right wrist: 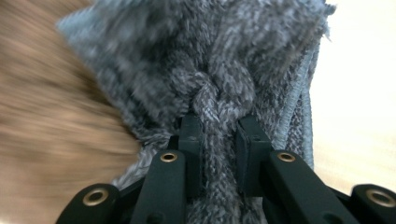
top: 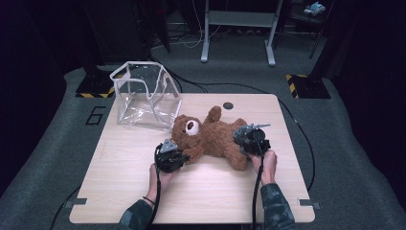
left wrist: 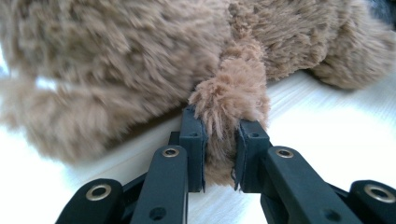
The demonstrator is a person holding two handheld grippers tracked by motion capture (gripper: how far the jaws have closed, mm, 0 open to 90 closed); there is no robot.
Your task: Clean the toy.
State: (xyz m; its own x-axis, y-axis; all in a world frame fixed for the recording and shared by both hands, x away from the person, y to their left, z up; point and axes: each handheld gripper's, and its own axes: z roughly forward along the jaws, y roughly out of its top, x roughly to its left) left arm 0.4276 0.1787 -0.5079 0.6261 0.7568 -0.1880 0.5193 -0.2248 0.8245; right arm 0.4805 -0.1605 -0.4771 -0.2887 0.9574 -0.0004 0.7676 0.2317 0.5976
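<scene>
Teddy bear (top: 210,136) lies on its back across the middle of the table (top: 119,167), head toward the clear plastic bag (top: 143,96) that stands open well beyond the left gripper (top: 178,157). Left gripper is pinching the bear's arm (left wrist: 229,126): in the left gripper view the furry paw is squeezed between both pads. Right gripper (top: 250,140) sits at the bear's leg end; its own view shows the pads clamped on a fold of grey knit fabric (right wrist: 219,116), brown fur just to the left of it. Probably a small sweater or sock-like garment for the bear, but the frame is blurred and close so can't say which. Step in hand looks like dressing the bear, garment being worked at the lower body while the left grip anchors the toy. Next move likely needs the left pinch to hold firm while the right drags the knit along the body without letting it bunch or slip off the pads.
</scene>
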